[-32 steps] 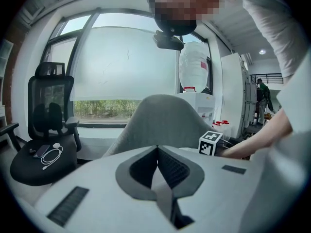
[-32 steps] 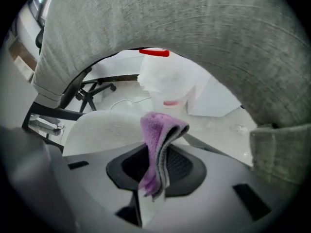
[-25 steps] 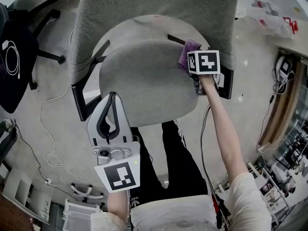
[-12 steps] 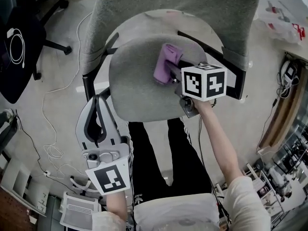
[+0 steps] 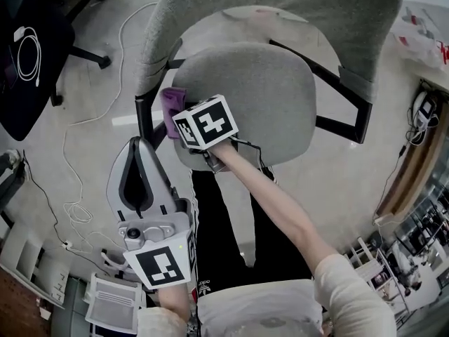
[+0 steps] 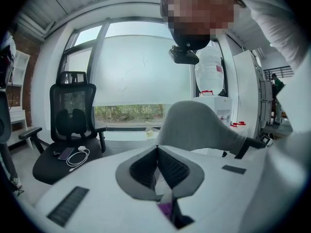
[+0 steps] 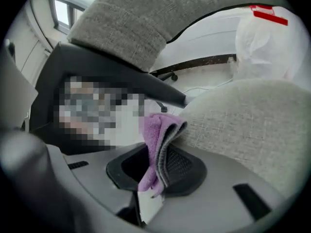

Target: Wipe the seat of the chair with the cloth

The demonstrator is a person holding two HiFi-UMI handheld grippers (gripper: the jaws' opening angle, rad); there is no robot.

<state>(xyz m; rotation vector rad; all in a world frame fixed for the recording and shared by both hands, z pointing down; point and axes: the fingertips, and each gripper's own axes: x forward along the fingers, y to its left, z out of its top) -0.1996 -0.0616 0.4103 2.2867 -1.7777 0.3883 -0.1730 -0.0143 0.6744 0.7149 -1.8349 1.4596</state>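
Note:
The grey chair seat (image 5: 266,97) fills the middle of the head view, its tall backrest (image 5: 280,5) behind it. My right gripper (image 5: 181,112) is at the seat's left edge, under its marker cube, shut on a folded purple cloth (image 5: 171,102). In the right gripper view the cloth (image 7: 158,135) sticks up from between the jaws of the right gripper (image 7: 158,157), touching the seat (image 7: 252,120) at its rim. My left gripper (image 5: 138,147) hangs below and left of the seat, clear of it. Seen in its own view, the left gripper (image 6: 156,149) is shut and holds nothing.
Black armrests (image 5: 347,107) flank the seat. A black office chair (image 5: 28,48) with a coiled white cable stands at the far left. A loose cable (image 5: 70,195) trails over the floor, and a white crate (image 5: 112,307) sits at the lower left. A plastic bag (image 5: 421,34) lies at right.
My right gripper has swept the purple cloth from the seat's right side across the middle to its left edge. The left gripper stayed shut, low and to the left.

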